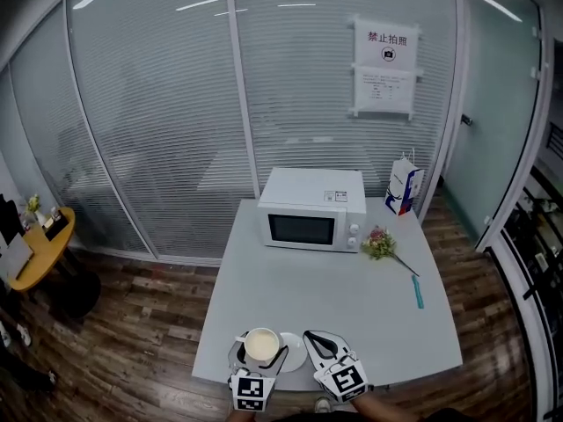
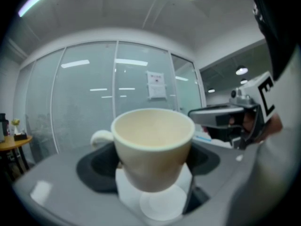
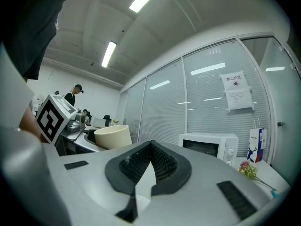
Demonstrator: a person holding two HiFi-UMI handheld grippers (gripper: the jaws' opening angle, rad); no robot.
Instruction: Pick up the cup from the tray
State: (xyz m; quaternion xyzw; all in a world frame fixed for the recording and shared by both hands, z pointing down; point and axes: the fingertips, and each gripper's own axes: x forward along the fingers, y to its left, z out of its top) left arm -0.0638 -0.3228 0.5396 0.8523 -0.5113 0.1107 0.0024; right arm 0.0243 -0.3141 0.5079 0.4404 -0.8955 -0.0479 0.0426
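Observation:
A cream cup (image 2: 153,145) with its handle to the left hangs between the dark pads (image 2: 96,166) of my left gripper (image 2: 153,161), which is shut on it. Just under the cup lies a small white round tray (image 2: 162,202), and the cup is off it. In the head view the cup (image 1: 261,345) is at the table's near edge, with the left gripper (image 1: 260,359) around it and the white tray (image 1: 296,352) just to its right. My right gripper (image 1: 314,338) hovers beside the tray. Its jaws (image 3: 150,147) are shut on nothing, with the cup (image 3: 113,136) to their left.
A white microwave (image 1: 313,208) stands at the back of the grey table (image 1: 308,288). To its right are a small bunch of flowers (image 1: 380,243) and a paper bag (image 1: 404,188). A teal pen (image 1: 417,292) lies on the right side. A glass wall is behind.

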